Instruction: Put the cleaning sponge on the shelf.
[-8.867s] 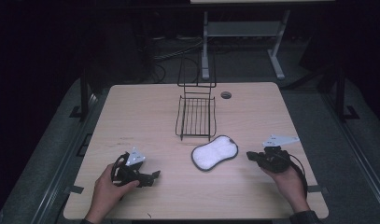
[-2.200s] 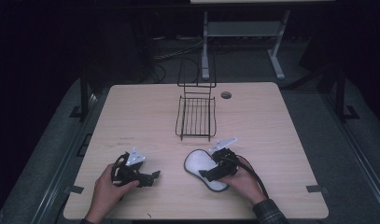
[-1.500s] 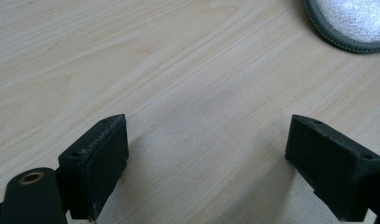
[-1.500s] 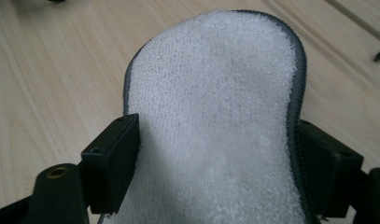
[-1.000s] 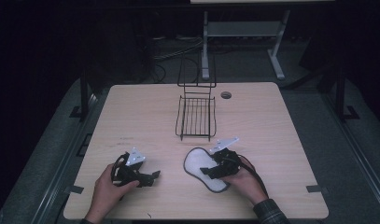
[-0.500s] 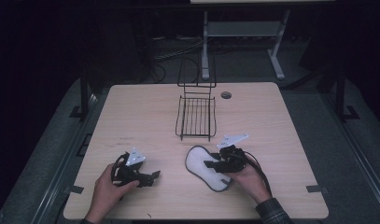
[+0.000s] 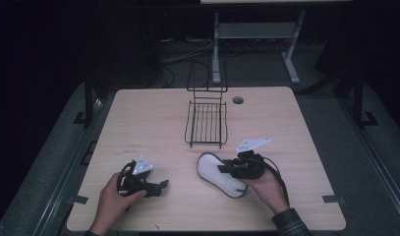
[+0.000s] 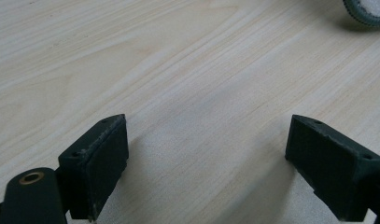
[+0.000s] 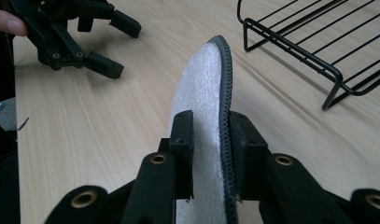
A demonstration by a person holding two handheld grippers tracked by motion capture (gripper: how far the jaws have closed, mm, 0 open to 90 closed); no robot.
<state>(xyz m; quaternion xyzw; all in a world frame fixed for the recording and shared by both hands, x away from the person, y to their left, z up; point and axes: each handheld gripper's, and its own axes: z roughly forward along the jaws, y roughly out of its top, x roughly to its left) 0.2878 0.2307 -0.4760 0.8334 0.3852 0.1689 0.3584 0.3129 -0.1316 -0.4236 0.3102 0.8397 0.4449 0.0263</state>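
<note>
Black wire rack [image 7: 206, 123] standing empty mid-counter [image 7: 138, 118]. Right gripper [image 9: 211, 140] clamped on white fleecy insole [image 9: 204, 93], apparently tilted on edge, just before rack. Left gripper [image 8: 208, 154] spread wide, holding nothing.

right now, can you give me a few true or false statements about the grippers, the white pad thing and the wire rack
1. The right gripper has its jaws shut on the white fuzzy oval insole with a dark stitched edge. True.
2. The left gripper holds the insole. False: its jaws stand open over bare light wooden table.
3. The insole lies inside the black wire rack. False: it is nearer the person than the rack, apart from it.
4. The rack holds nothing. True.
5. A hand holds the left gripper. True.
</note>
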